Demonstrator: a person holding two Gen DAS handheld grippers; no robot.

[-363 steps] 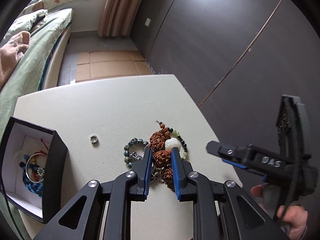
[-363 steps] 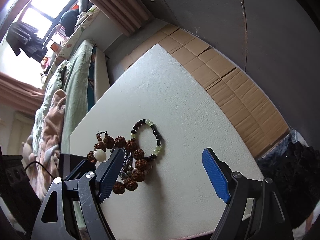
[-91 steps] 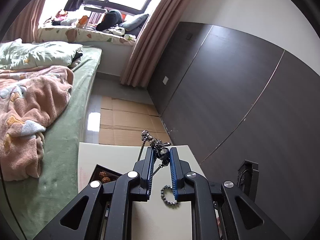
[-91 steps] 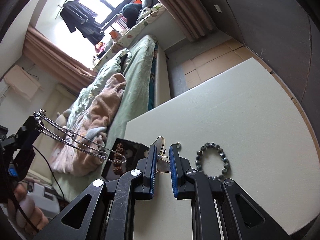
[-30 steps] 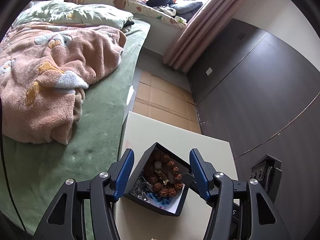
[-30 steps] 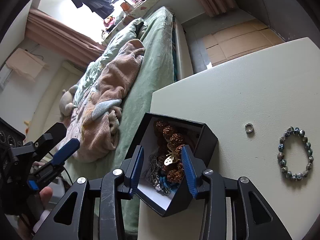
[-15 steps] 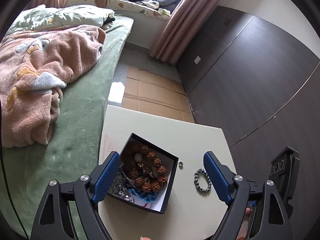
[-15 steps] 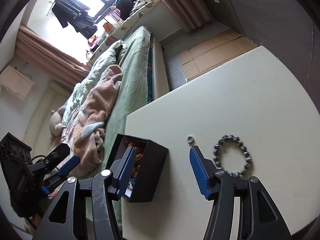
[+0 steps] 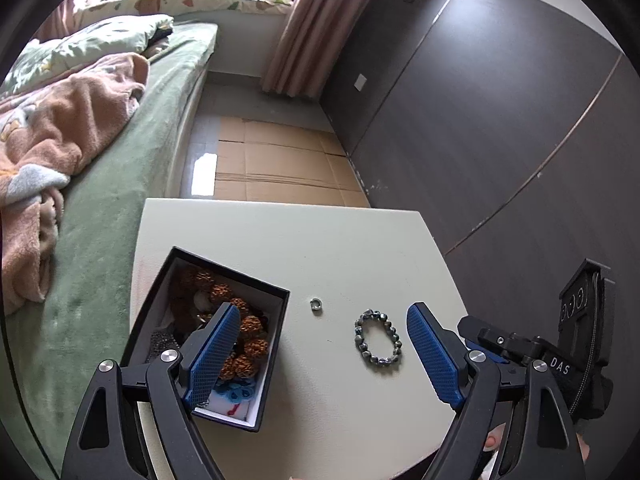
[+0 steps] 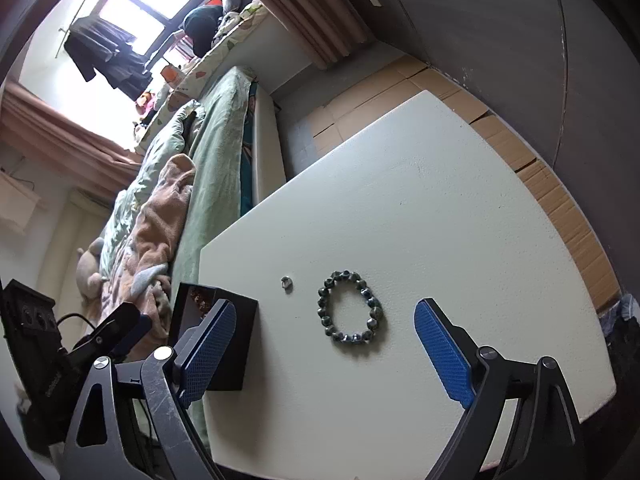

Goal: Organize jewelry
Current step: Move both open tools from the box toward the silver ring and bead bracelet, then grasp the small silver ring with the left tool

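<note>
A black jewelry box (image 9: 276,332) stands on the left of the white table (image 9: 320,248); it holds brown seed beads (image 9: 250,344), a chain and blue pieces. It also shows in the right wrist view (image 10: 240,344). A dark bead bracelet (image 9: 378,342) (image 10: 350,312) and a small silver ring (image 9: 316,305) (image 10: 286,282) lie on the table to its right. My left gripper (image 9: 324,348) is open and empty above the table, one finger over the box. My right gripper (image 10: 320,344) is open and empty, with the bracelet between its fingers and slightly ahead of them.
A green bed (image 9: 100,184) with a pink blanket (image 9: 60,128) runs along the table's left side. Cardboard sheets (image 9: 276,168) cover the floor beyond. A dark wall (image 9: 500,120) is to the right. The table's right edge (image 10: 560,240) is close.
Both grippers have opened wider and drawn back from the box toward the bracelet. Earlier, beads and chain went from the table into the box.
</note>
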